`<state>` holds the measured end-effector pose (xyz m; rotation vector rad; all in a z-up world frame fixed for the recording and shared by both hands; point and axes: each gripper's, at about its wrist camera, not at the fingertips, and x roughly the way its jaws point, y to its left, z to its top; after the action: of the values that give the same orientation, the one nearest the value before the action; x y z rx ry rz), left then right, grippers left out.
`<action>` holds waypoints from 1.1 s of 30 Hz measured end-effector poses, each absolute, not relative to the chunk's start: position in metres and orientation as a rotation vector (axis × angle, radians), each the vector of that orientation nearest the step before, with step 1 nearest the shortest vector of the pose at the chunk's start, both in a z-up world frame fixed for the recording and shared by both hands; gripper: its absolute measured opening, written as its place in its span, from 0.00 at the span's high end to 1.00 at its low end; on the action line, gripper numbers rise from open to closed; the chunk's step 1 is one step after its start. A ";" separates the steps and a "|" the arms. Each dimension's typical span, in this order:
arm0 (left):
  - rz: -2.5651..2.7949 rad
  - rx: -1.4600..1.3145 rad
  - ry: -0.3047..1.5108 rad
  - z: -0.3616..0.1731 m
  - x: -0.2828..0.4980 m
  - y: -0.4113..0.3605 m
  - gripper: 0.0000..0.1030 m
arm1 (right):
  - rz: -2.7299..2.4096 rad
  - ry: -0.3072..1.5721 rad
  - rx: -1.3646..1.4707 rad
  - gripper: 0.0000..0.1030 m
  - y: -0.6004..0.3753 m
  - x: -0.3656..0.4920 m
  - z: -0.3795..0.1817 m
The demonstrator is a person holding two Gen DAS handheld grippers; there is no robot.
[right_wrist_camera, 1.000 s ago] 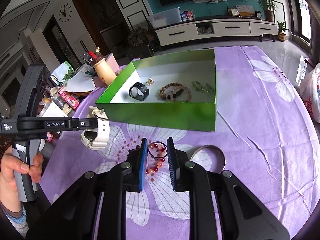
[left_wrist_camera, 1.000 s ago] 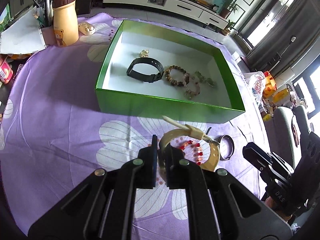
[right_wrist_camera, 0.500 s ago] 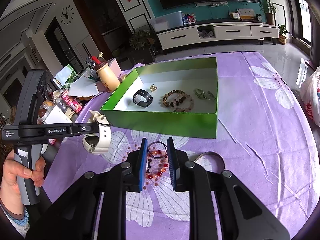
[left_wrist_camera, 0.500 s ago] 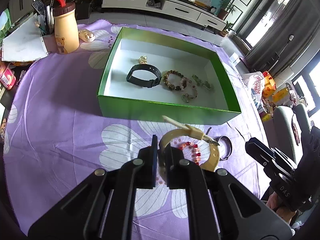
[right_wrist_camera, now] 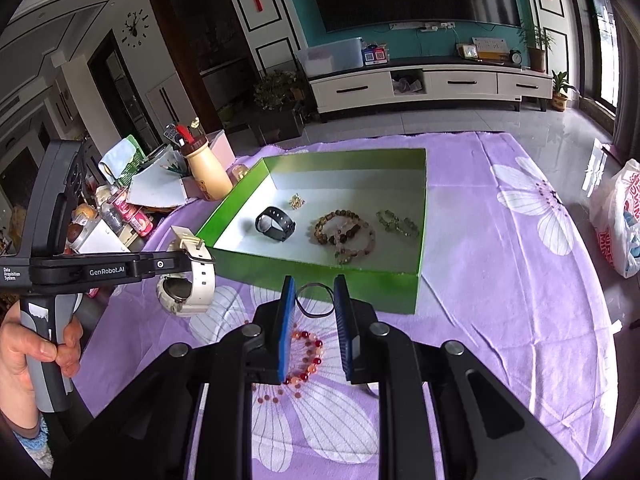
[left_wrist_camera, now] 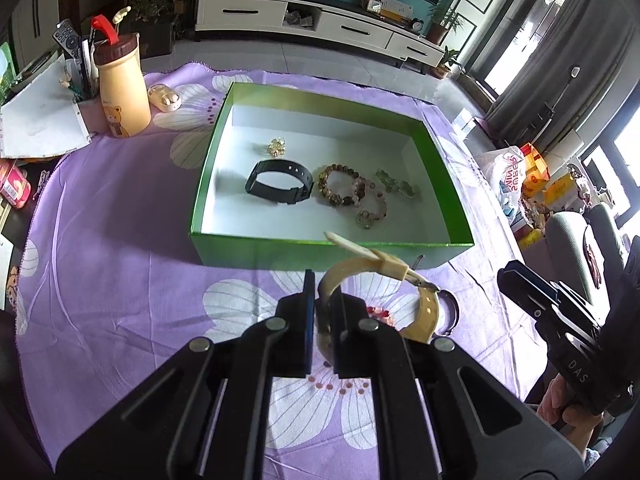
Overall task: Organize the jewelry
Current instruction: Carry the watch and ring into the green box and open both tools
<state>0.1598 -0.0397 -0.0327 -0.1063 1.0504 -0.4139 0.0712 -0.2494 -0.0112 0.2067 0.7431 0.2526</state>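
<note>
Two claws loaded; green box (left_wrist_camera: pixel 328 250) lies just ahead.
Your left claw (left_wrist_camera: pixel 322 304) pinches the cream watch (left_wrist_camera: pixel 400 280); your right claw (right_wrist_camera: pixel 314 300), narrow, carries a red bead bracelet (right_wrist_camera: pixel 308 356) above the table (right_wrist_camera: pixel 500 300).

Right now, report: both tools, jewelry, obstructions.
Left tool shut on cream watch, short of green box. Right tool straddles red bead bracelet, grip unclear. Nothing blocking box.

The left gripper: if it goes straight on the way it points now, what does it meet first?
Probably the near wall of the green box, since the left gripper, shut on the cream watch, aims at it; depth is unclear.
</note>
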 end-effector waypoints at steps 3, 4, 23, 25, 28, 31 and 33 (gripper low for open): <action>-0.414 -0.104 1.035 -0.027 0.164 -0.042 0.94 | 0.253 0.735 0.206 0.81 -0.248 0.078 -0.008; -0.419 -0.109 1.031 -0.026 0.165 -0.043 0.94 | 0.255 0.734 0.204 0.81 -0.247 0.078 -0.007; -0.433 -0.188 1.002 -0.020 0.214 -0.052 0.94 | 0.234 0.749 0.215 0.81 -0.257 0.114 -0.015; -0.428 -0.194 0.999 -0.020 0.220 -0.053 0.94 | 0.236 0.752 0.221 0.81 -0.258 0.121 -0.016; -0.415 -0.199 1.002 -0.023 0.232 -0.054 0.94 | 0.238 0.757 0.231 0.81 -0.260 0.133 -0.016; -0.404 -0.220 1.020 -0.028 0.252 -0.056 0.94 | 0.242 0.778 0.251 0.81 -0.262 0.154 -0.019; -0.394 -0.227 1.029 -0.031 0.264 -0.058 0.94 | 0.241 0.789 0.267 0.81 -0.263 0.166 -0.022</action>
<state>0.2640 -0.0579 -0.0306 -0.2271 1.0290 -0.3945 0.1663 -0.2632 -0.0216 0.2672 0.7890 0.2413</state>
